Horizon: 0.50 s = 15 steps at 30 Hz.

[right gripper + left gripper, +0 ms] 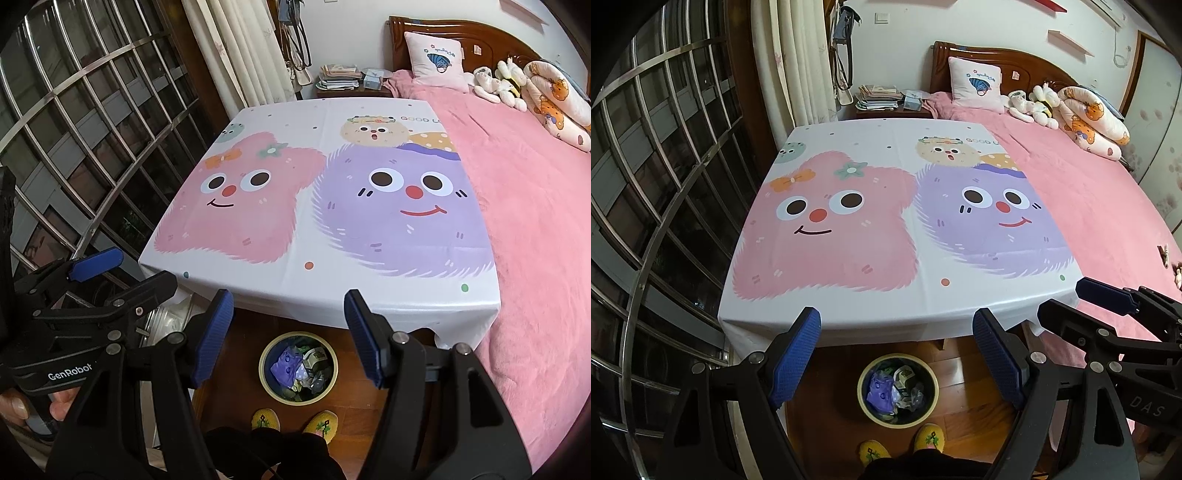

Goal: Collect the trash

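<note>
My two wrist cameras look steeply down, side by side, sharing the tabletop [849,314] and, perhaps nearest, the bin [263,363].

There was one desk [849,314], one bed [1089,206], one trash bin [862,398] on the floor, two yellow slippers [873,452], one upright pillow [975,88], and two grippers, the left gripper [897,354] and the right gripper [288,332].

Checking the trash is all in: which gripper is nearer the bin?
Neither clearly. The left gripper and right gripper both hover open above the bin, side by side, empty.
</note>
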Each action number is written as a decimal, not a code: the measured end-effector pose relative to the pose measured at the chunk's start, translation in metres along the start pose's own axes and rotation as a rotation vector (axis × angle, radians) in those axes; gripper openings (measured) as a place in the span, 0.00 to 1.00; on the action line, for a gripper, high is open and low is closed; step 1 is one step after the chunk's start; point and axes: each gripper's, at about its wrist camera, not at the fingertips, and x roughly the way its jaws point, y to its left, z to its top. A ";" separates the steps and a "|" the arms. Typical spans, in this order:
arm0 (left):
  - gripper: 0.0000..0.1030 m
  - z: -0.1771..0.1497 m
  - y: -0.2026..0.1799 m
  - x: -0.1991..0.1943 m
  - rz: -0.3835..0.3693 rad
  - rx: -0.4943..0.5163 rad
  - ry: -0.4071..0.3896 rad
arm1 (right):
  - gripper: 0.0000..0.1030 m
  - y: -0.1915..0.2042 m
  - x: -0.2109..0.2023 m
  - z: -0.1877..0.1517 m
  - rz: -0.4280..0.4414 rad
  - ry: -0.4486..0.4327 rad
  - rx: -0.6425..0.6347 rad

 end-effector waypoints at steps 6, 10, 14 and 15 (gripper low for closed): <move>0.83 -0.002 0.000 0.000 0.003 0.001 0.001 | 0.58 0.000 0.001 0.000 0.001 0.000 -0.001; 0.83 -0.006 0.002 0.002 0.001 -0.004 0.006 | 0.58 0.001 0.000 0.000 0.000 0.001 0.001; 0.83 -0.010 0.003 0.005 0.006 -0.008 0.013 | 0.58 0.002 0.001 -0.002 -0.001 0.004 0.002; 0.83 -0.008 0.002 0.005 0.004 -0.008 0.011 | 0.58 0.002 0.001 -0.002 -0.001 0.004 0.002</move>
